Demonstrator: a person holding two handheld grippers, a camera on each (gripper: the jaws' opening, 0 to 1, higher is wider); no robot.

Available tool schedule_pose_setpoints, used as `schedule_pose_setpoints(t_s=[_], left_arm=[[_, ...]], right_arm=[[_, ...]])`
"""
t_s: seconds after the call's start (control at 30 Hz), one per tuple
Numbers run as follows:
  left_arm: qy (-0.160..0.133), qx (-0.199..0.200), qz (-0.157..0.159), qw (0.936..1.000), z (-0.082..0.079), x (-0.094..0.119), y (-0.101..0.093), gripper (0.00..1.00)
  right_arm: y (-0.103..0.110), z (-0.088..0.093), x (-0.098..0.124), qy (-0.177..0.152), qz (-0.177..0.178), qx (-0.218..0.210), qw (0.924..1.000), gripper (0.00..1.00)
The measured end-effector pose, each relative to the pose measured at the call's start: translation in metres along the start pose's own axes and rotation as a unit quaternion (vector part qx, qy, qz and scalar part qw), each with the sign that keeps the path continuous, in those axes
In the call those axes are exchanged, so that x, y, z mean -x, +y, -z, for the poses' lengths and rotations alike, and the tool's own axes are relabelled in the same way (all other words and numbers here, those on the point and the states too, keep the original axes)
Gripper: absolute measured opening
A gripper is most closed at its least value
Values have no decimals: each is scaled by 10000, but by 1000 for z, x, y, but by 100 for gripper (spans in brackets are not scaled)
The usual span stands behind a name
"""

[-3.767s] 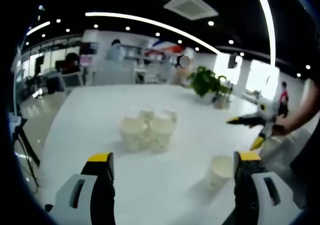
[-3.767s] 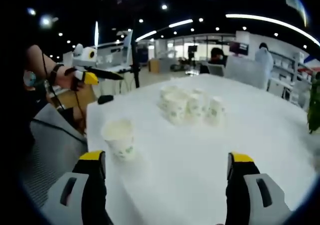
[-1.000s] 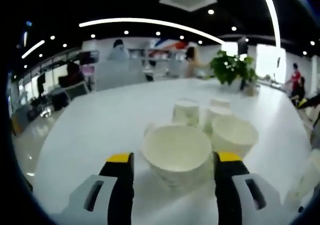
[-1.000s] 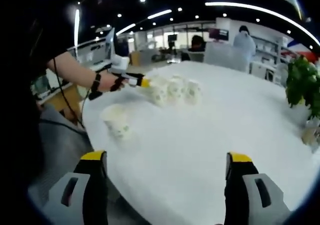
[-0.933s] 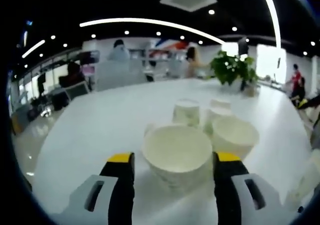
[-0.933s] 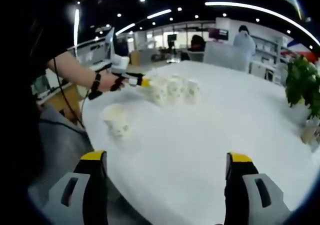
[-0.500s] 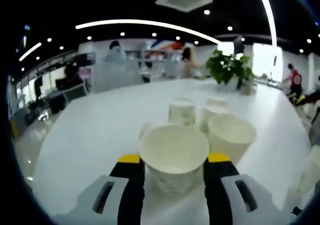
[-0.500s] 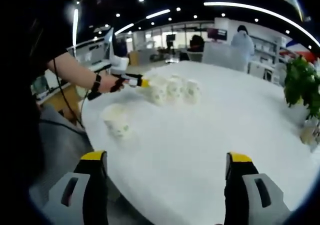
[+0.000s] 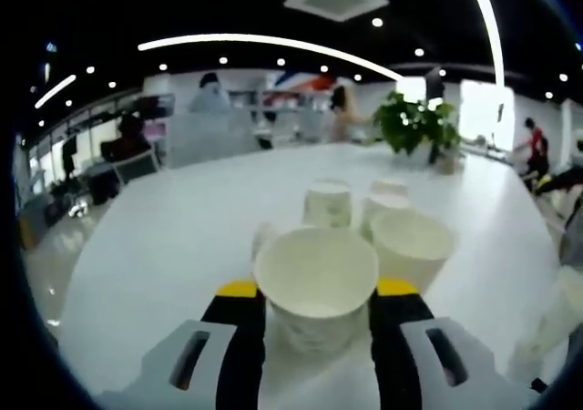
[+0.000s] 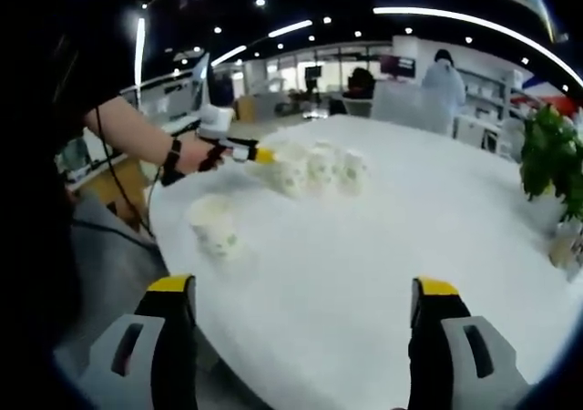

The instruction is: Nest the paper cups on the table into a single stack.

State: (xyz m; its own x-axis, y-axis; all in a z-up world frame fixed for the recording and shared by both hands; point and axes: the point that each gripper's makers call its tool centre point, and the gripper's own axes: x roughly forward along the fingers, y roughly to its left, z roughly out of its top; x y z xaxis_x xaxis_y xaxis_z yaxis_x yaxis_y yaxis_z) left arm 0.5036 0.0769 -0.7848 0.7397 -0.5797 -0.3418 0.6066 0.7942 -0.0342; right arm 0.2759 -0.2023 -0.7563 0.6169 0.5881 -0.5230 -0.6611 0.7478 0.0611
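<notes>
Cup base hidden between left gripper jaws.

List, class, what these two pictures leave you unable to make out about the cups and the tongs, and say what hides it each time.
- Left gripper view: the base of the nearest cup is hidden between the left tongs.
- Left gripper view: the small cup behind it is mostly covered by that cup's rim.
- Right gripper view: the cluster of cups is far and blurred, so the count is unclear.
- Right gripper view: the print on the lone cup is too small.
</notes>
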Motion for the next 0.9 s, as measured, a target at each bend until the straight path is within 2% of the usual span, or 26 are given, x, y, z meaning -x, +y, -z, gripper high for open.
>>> schedule_pose_setpoints(t_s=[0.17, 0.3, 0.47, 0.83, 0.9], left_arm=[[11, 53, -3, 10000, -5, 8, -7, 43], [60, -72, 82, 9999, -8, 15, -16, 43], [75, -68, 47, 9999, -13, 28, -15, 43], [-174, 12, -35, 9998, -48, 61, -21, 43], [-231, 23, 63, 9997, -56, 66, -26, 42]], right_arm=[[0, -4, -2, -103, 2, 14, 9999, 96], [2, -9, -5, -212, 0, 20, 9998, 96], [5, -13, -6, -315, -34, 21, 9995, 96], [6, -22, -5, -504, -96, 38, 9987, 95], [6, -24, -5, -544, -91, 29, 9985, 95]])
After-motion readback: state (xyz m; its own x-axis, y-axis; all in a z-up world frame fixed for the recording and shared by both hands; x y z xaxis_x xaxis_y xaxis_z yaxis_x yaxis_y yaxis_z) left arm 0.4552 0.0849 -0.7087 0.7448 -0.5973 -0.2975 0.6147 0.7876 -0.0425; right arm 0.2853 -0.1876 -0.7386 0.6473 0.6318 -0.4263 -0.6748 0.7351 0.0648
